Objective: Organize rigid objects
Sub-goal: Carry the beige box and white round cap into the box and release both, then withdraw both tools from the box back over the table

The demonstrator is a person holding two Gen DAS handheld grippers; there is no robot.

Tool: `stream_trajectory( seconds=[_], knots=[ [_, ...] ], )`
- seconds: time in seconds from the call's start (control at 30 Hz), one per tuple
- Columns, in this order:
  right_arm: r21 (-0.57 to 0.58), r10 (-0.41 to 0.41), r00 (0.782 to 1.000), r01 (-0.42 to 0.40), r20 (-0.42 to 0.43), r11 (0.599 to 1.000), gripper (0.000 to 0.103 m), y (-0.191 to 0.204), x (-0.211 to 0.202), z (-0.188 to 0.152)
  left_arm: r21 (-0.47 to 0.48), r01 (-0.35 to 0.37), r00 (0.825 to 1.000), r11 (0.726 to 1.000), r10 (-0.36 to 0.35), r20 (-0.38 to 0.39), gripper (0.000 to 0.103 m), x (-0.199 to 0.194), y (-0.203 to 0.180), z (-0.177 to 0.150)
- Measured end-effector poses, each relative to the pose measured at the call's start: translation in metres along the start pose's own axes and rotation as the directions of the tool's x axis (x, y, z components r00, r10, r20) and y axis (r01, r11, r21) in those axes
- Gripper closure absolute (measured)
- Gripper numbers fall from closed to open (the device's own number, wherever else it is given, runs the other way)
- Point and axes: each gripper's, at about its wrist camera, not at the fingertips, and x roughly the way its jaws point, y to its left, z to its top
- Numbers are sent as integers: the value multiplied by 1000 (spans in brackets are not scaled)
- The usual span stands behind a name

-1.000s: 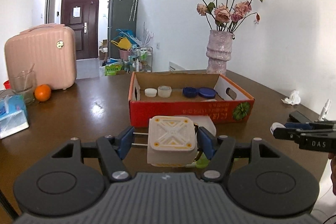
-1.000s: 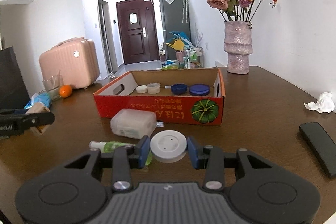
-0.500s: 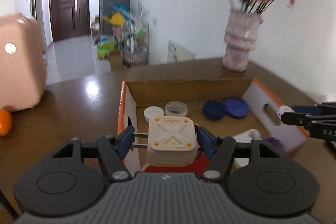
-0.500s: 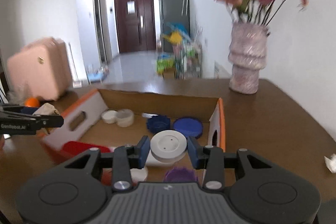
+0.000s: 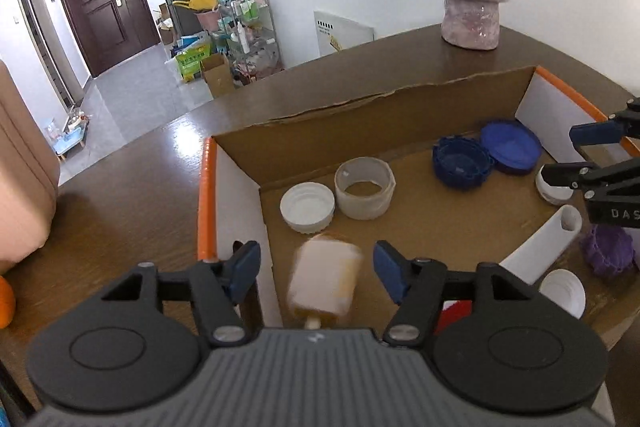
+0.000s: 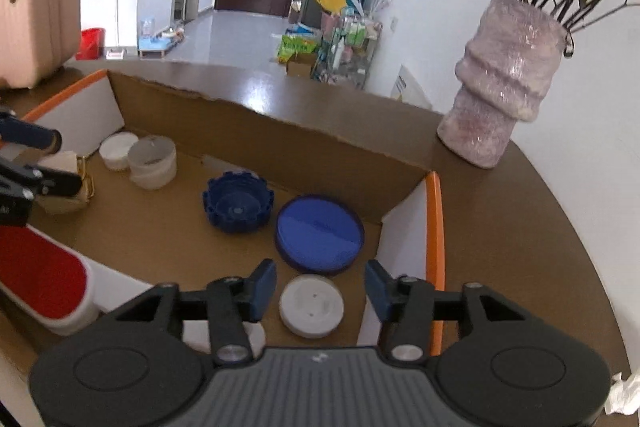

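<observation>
Over the cardboard box, both claws gape, cube blurred.

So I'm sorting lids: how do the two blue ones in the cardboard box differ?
The dark blue ridged cap lies open side up, showing its hollow; the flat round blue lid shows a smooth face. The cap has notched, taller walls; the lid is wider and lower. Both rest on the box floor, side by side.
</observation>
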Motion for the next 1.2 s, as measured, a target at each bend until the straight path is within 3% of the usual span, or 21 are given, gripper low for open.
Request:
stream_trajectory(
  seconds=[0.27,0.5,0.77,1.0,1.1,1.2],
  knots=[
    [28,11,997,-13,78,1000,45,-12,-46,11,-58,8,998,998,-4,56,27,-43,8,6],
    [49,18,982,-28,189,998,37,-14,-130,-9,-138,41,977,990,-11,213,20,-134,9,-13],
    [80,61,932,-96,358,992,25,-3,-235,-80,-180,53,935,982,15,356,10,-241,-17,-84],
    [73,75,902,-117,424,990,18,19,-299,-153,-152,70,897,986,5,442,6,-313,-52,-164],
    [69,69,901,-109,428,992,15,27,-318,-181,-172,92,893,981,-5,449,5,-332,-61,-197],
    [71,102,902,-144,419,987,15,35,-329,-211,-212,135,905,968,-33,424,5,-339,-67,-225]
  ],
)
